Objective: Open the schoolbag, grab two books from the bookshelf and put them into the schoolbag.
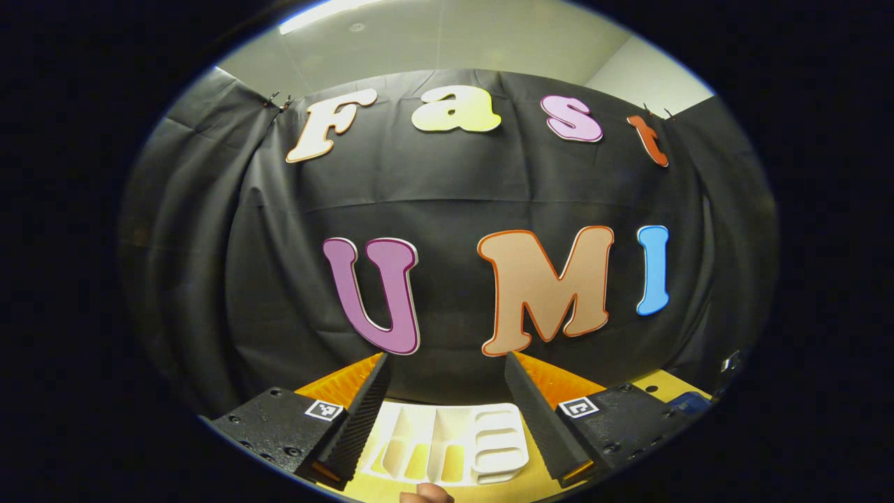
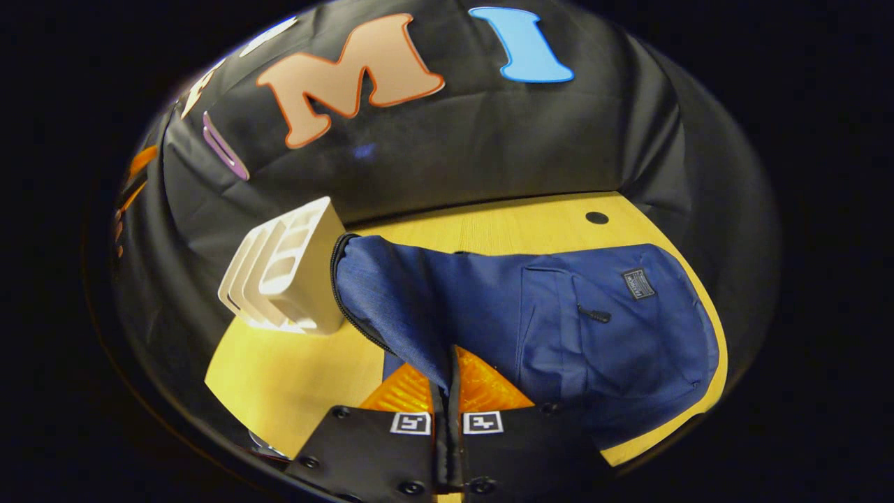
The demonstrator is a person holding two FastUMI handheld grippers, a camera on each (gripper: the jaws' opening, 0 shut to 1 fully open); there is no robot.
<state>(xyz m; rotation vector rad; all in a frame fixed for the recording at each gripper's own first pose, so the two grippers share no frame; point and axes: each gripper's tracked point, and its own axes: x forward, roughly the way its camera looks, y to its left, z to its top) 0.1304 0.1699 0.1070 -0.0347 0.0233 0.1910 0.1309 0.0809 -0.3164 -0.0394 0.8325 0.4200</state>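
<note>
Yellow tabletop (image 2: 293, 377) carries my blue schoolbag (image 2: 559, 328) beside the white bookshelf (image 2: 286, 279), right gripper (image 2: 447, 370) clamped on its fabric, left gripper (image 1: 447, 412) spread wide.

You face a black cloth wall (image 1: 447, 188) that hangs in folds at the back of the booth, pinned by small clips (image 1: 279, 102) at its top edge. Above it runs a pale ceiling (image 1: 447, 42) with a bright strip light (image 1: 321, 15) at its left. In the right gripper view, the yellow wood-grain counter (image 2: 293, 377) meets the foot of the cloth wall, and a small dark round hole (image 2: 596, 217) sits in the counter near its far edge.
</note>
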